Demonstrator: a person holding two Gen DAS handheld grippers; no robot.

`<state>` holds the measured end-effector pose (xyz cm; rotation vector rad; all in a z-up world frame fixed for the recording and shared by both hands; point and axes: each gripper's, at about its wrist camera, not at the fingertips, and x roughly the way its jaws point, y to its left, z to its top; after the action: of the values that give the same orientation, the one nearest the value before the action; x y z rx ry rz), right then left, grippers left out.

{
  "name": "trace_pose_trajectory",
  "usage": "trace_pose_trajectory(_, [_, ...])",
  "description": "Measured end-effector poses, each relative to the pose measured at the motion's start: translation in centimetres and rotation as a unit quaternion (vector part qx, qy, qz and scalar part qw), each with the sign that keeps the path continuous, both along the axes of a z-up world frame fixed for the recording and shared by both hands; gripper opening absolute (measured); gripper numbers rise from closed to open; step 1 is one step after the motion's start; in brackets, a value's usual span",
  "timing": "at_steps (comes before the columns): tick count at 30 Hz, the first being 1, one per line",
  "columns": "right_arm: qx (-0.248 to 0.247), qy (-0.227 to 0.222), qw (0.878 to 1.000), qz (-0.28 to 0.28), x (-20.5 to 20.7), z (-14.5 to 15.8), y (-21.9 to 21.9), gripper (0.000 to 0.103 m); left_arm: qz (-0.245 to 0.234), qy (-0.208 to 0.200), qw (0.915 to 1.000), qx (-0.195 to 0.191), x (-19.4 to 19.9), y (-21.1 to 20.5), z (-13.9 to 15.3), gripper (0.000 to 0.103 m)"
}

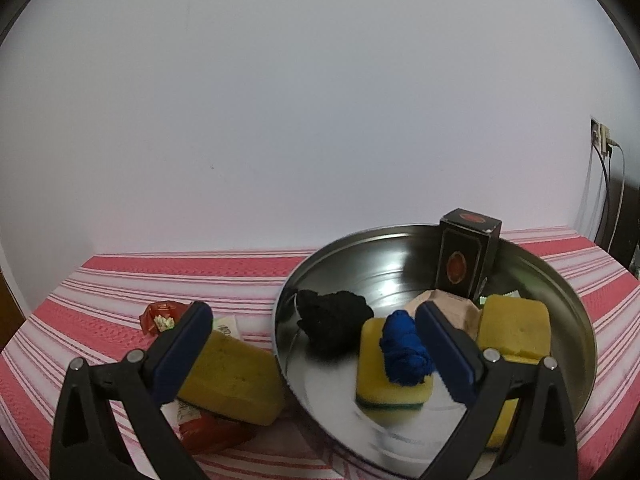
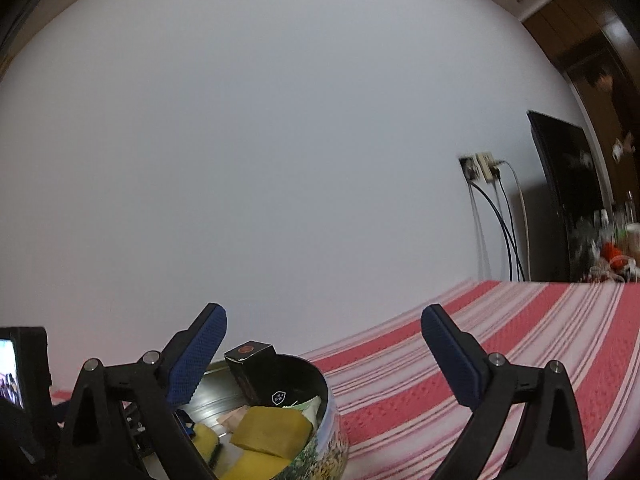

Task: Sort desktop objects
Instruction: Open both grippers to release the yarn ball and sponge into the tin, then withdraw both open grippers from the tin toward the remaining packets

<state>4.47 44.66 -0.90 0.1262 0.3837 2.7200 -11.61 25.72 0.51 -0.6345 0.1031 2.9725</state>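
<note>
The yellow sponge [image 1: 230, 376] outside the metal tin [image 1: 568, 300] lies at eight o'clock, just inside the spread, empty left hand-held gripper [image 1: 316, 344]; right hand-held gripper [image 2: 324, 356] spread, empty.

No wording can be read anywhere; the black box [image 1: 466, 258] bears only a red round emblem. Its end face [image 2: 279, 397] shows a small white shield mark; print on the paper packet [image 1: 226, 326] is too blurred.

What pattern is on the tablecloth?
Red and white stripes on the tablecloth; clearest in the right wrist view.
</note>
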Motion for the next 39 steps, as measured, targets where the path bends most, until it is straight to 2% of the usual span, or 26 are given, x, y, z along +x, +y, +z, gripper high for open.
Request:
trace_pose_trajectory(26, [0.052,0.005,0.999,0.005,1.8,0.5,-5.1,0.100,0.007,-0.016,0.9997,0.015,1.3,-2.1,-0.1,0.102])
trace_pose_trajectory(34, [0.053,0.001,0.998,0.019,1.9,0.6,-6.4,0.100,0.013,-0.024,0.9994,0.021,1.3,-3.5,-0.2,0.102])
trace_pose_trajectory(39, [0.049,-0.013,0.998,0.047,1.4,0.6,-7.7,0.100,0.025,-0.033,0.9989,0.022,1.0,-5.2,-0.4,0.102])
